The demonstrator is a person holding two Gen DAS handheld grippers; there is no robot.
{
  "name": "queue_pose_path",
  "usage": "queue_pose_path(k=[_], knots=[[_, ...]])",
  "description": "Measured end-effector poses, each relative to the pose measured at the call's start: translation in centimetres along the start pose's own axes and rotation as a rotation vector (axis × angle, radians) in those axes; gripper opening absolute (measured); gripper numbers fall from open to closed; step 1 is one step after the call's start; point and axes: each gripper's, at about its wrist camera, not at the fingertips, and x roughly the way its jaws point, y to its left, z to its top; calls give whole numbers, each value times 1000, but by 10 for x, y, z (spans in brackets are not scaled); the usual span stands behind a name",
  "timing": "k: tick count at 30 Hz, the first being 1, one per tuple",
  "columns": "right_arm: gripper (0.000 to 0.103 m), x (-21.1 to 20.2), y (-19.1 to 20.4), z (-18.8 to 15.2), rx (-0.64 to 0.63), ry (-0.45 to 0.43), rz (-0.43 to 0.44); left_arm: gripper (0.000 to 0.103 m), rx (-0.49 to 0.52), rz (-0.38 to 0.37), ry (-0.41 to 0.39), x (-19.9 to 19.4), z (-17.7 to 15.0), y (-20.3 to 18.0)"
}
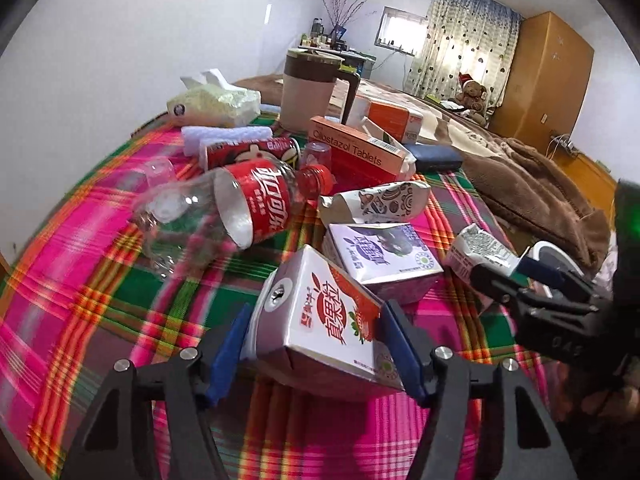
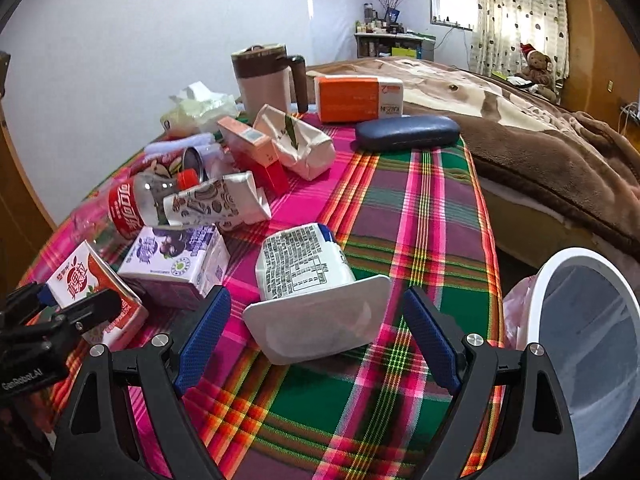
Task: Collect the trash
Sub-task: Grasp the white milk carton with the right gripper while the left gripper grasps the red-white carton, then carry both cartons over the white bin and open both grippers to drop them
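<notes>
Nearest in the left wrist view, the left gripper (image 1: 316,340) has its blue pads on either side of a red-and-white strawberry drink carton (image 1: 320,312) that lies tilted on the plaid tablecloth (image 1: 100,280); the pads sit against the carton's two sides, clamped on it. In the right wrist view, the right gripper (image 2: 316,336) stands with its jaws wide apart around a white yogurt cup (image 2: 308,292) lying on its side, mouth toward the camera, with clear gaps between pads and cup. Just right of it, off the table's edge, is a white trash bin (image 2: 592,344) with a pink liner. Behind the strawberry carton lies a purple blueberry drink carton (image 1: 384,260), then a crushed patterned paper cup (image 1: 380,200) and an empty Coca-Cola bottle (image 1: 240,208) on its side. Farther back are a red can (image 1: 252,152), a Cilostazol Tablets box (image 1: 356,152), a dark glasses case (image 2: 406,132), an orange box (image 2: 356,98), a tissue pack (image 1: 216,104) and a brown-lidded jug (image 1: 308,88). A bed with a brown blanket (image 2: 540,128) lies beyond.
</notes>
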Motion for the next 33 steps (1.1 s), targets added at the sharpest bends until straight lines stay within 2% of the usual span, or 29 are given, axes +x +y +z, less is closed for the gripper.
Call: queue_pose_path(k=[1, 2, 4, 5, 12, 23, 29, 33], knots=[[85, 0, 0, 0, -1, 0, -2, 65, -6, -11, 3, 1, 0, 0], [76, 1, 1, 0, -1, 1, -4, 64, -8, -16, 4, 1, 0, 0], [66, 0, 1, 0, 2, 6, -10, 61, -14, -33, 3, 0, 1, 1], [66, 0, 0, -1, 4, 8, -15, 58, -21, -39, 0, -1, 1, 1], [65, -5, -2, -3, 38, -14, -4, 55, -19, -56, -14, -6, 1, -4], [65, -26, -17, -8, 116, -84, 12, 54, 59, -37, -87, -30, 8, -23], [65, -49, -31, -10, 150, -128, -1, 54, 113, -72, -121, -43, 15, -47], [65, -64, -47, -12, 175, -150, -46, 54, 160, -109, -129, -45, 21, -70]])
